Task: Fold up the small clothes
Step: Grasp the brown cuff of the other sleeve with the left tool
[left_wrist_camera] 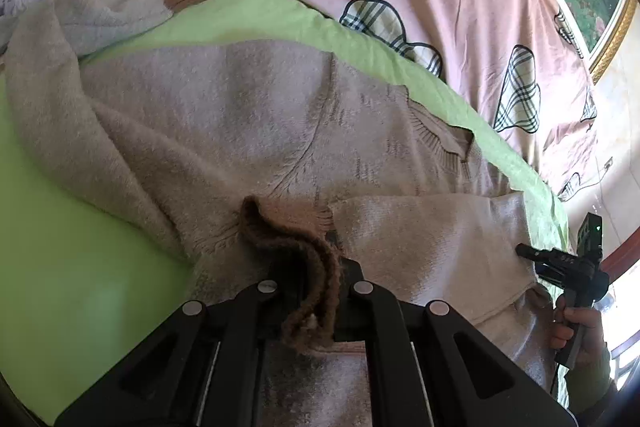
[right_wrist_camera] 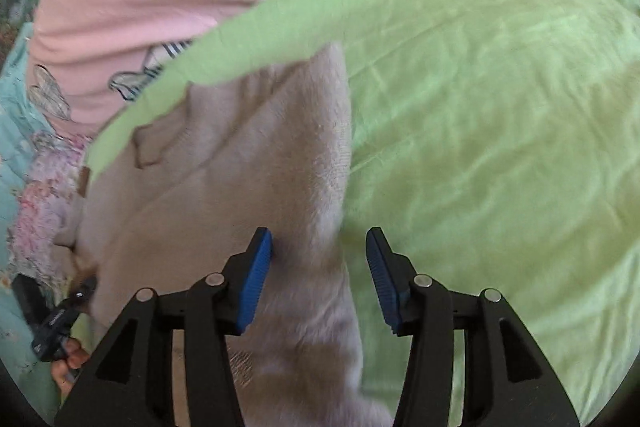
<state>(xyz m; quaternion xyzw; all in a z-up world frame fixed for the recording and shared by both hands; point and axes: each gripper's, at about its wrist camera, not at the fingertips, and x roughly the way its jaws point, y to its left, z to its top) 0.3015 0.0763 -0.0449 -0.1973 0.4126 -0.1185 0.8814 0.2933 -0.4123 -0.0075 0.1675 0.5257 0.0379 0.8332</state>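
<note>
the left gripper (left_wrist_camera: 308, 279) is pinched on the brown cuff (left_wrist_camera: 296, 259) of the beige sweater (left_wrist_camera: 224, 115), which lies spread on the green sheet (left_wrist_camera: 72, 267); only this view shows that grip. the right wrist view alone shows the right gripper (right_wrist_camera: 319, 267) spread with blue pads (right_wrist_camera: 256, 283) — nothing pinched — over the sweater's edge.

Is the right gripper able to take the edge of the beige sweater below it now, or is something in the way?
Probably yes. The right gripper has its jaws open, with nothing between the blue pads but the beige sweater edge lying on the green sheet. The left gripper holds a brown cuff well aside.
</note>
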